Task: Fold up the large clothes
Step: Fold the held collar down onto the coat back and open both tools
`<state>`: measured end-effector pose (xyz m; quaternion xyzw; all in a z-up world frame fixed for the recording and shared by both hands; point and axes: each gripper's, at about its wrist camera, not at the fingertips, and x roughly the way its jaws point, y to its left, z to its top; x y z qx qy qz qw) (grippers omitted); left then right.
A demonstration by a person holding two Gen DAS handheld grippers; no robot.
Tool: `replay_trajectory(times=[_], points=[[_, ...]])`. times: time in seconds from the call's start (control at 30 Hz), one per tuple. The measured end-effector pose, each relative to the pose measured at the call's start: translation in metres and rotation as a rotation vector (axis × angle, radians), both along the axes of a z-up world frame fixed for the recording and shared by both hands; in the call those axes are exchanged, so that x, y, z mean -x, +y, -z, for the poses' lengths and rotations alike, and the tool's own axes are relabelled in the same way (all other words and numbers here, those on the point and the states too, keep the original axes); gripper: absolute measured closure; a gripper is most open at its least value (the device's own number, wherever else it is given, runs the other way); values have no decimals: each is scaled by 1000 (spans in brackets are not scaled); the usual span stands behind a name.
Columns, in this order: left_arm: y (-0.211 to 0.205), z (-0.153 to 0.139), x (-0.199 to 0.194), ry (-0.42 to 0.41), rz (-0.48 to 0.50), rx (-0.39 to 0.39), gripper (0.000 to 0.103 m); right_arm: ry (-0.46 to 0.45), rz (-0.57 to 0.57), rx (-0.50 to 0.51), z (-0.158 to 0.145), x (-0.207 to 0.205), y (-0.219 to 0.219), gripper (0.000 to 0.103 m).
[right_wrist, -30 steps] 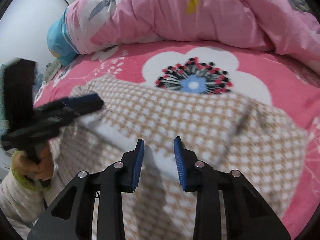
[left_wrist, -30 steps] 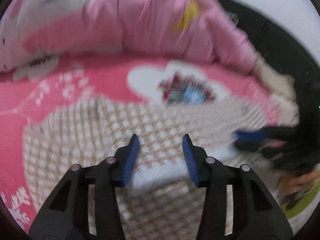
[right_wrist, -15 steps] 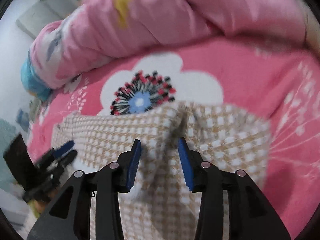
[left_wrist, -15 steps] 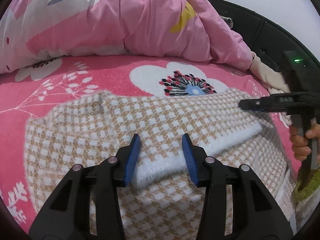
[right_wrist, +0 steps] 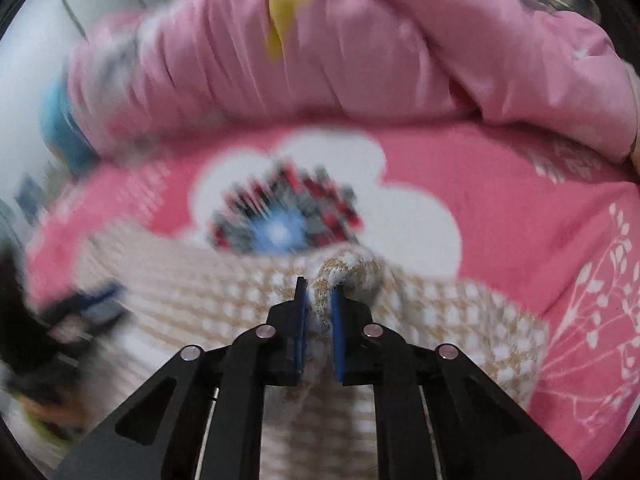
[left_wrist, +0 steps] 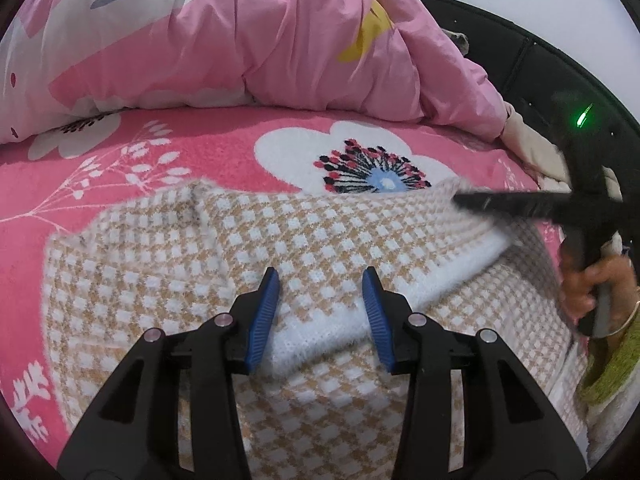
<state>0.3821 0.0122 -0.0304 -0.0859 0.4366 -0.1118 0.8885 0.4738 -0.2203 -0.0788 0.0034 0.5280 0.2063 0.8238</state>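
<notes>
Left wrist view, nearest: the left hand-held gripper (left_wrist: 320,312), black with blue ribbed pads, stands wide open and holds nothing; its fingertips hover over the white ribbed hem band (left_wrist: 400,300) of the tan-and-white houndstooth knit garment (left_wrist: 160,280). The garment lies spread on the bed, over the pink plush blanket with a white flower print (left_wrist: 200,148). The hem band runs diagonally from between the fingers toward the bed's right side, where the right hand-held gripper (left_wrist: 520,204), blurred, meets the garment's far right corner. The person's right hand (left_wrist: 588,284) grips its handle.

Right wrist view, blurred by motion: the right hand-held gripper (right_wrist: 318,304) is closed almost fully, its pads pinching a raised bunch of the knit garment (right_wrist: 352,276) at the garment's far edge. The left hand-held gripper (right_wrist: 88,300) shows as a dark smear at left.

Beyond the garment's far edge, bare pink blanket (right_wrist: 500,184) continues to a crumpled pink quilt (left_wrist: 260,40) heaped along the bed's far side. Blanket also lies bare left of the garment. A black padded headboard (left_wrist: 520,64) bounds the right edge.
</notes>
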Motion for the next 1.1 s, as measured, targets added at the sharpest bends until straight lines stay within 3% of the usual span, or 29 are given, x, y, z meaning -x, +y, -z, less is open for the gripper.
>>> replay_trajectory(times=[0.03,0.07,0.17,0.23,0.37,0.43,0.53,0.6,0.73,0.83,0.9,0.97,1.1], points=[[0,0,1,-5,5,-4,61,-8,11,-6,0,4,-4,81],[0,1,2,-10,7,-7,61,-10,40,8,-5,5,-8,68],[3,2,2,-17,10,8,61,-47,93,40,-29,12,-15,57],[5,3,3,-23,10,19,61,-139,107,84,-54,23,-9,57],[6,4,6,-35,9,19,61,-179,-8,-34,-70,32,22,57],[6,5,6,-30,9,23,61,-177,-96,-42,-57,36,47,57],[7,3,7,-20,13,15,61,-129,-169,93,-7,40,77,56],[9,-3,6,2,8,20,61,-140,-150,55,-7,43,71,56],[12,-28,-8,-42,-15,35,60,-124,-136,29,-26,38,64,56],[5,-35,-34,-35,-1,52,52,-166,-105,22,-34,36,59,56],[-2,-23,-53,24,10,30,48,-138,-71,34,-20,30,56,56],[-8,10,-70,149,7,-51,47,-113,-76,59,5,27,58,54],[-13,7,-60,105,24,-97,47,-117,-71,93,-9,30,58,54]])
